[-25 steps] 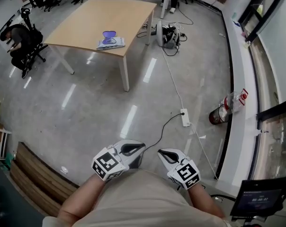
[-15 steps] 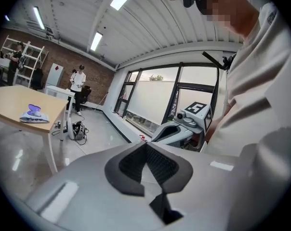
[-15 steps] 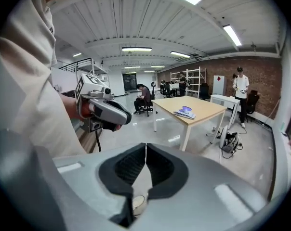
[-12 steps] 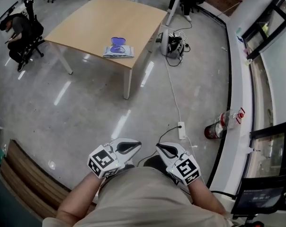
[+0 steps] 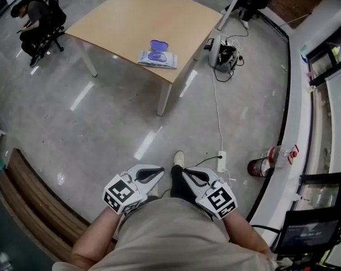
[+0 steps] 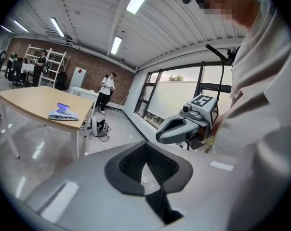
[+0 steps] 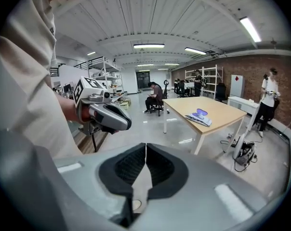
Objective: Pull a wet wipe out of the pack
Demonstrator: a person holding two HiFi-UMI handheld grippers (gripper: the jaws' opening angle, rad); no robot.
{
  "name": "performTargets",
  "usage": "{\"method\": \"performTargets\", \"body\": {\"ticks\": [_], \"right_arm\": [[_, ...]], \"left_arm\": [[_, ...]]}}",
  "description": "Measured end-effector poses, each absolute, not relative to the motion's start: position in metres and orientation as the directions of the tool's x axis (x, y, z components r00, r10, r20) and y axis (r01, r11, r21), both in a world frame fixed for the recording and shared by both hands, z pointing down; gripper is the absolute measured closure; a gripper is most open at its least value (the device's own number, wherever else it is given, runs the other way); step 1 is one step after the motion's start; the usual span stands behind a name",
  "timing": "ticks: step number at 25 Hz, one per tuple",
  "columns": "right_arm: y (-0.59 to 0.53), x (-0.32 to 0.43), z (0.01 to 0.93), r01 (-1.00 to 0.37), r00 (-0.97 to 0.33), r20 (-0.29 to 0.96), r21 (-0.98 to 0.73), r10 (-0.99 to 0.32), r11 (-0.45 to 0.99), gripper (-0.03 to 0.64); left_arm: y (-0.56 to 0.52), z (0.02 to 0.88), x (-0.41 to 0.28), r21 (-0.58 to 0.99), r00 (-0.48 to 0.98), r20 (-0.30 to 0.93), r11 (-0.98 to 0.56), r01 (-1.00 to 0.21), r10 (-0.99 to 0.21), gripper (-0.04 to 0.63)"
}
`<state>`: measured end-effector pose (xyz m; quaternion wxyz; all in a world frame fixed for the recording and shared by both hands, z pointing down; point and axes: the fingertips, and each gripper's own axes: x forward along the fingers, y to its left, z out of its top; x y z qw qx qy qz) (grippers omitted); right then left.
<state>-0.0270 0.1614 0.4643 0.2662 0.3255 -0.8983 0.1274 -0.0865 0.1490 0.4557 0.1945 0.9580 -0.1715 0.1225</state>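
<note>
Well short of the counter [image 5: 119, 21], both tongs empty.
Your left tongs [image 5: 157, 173] and right tongs [image 5: 188, 174] stay pressed together; the wipe pack [image 5: 157, 57] on the counter has drifted rightward in your head view.

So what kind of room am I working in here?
Probably an open-plan lab or workshop-style office. It has a polished concrete floor, a brick wall with metal shelving against it, and a wooden table carrying the wet wipe pack.

Head view steeply down; gripper views near level; share far table [image 5: 131, 21], wipe pack [image 5: 157, 57].
</note>
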Motion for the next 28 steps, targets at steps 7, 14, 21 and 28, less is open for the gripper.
{"method": "performTargets", "body": {"ticks": [7, 14, 21, 28], "right_arm": [[0.077, 0.006, 0.473, -0.596, -0.711, 0.524, -0.096, -0.469, 0.797, 0.611], [-0.028, 0.067, 0.472, -0.573, -0.744, 0.489, -0.115, -0.456, 0.811, 0.611], [-0.105, 0.107, 0.493, -0.538, -0.76, 0.505, -0.132, -0.41, 0.833, 0.611], [-0.172, 0.087, 0.515, -0.528, -0.751, 0.532, -0.13, -0.39, 0.839, 0.611]], "left_arm": [[0.067, 0.458, -0.053, 0.306, 0.868, 0.35, -0.832, -0.462, -0.352, 0.591], [-0.037, 0.44, 0.012, 0.224, 0.837, 0.392, -0.842, -0.49, -0.383, 0.591], [-0.114, 0.445, 0.043, 0.182, 0.805, 0.393, -0.821, -0.541, -0.444, 0.591], [-0.175, 0.469, 0.015, 0.216, 0.779, 0.431, -0.786, -0.58, -0.456, 0.591]]}}
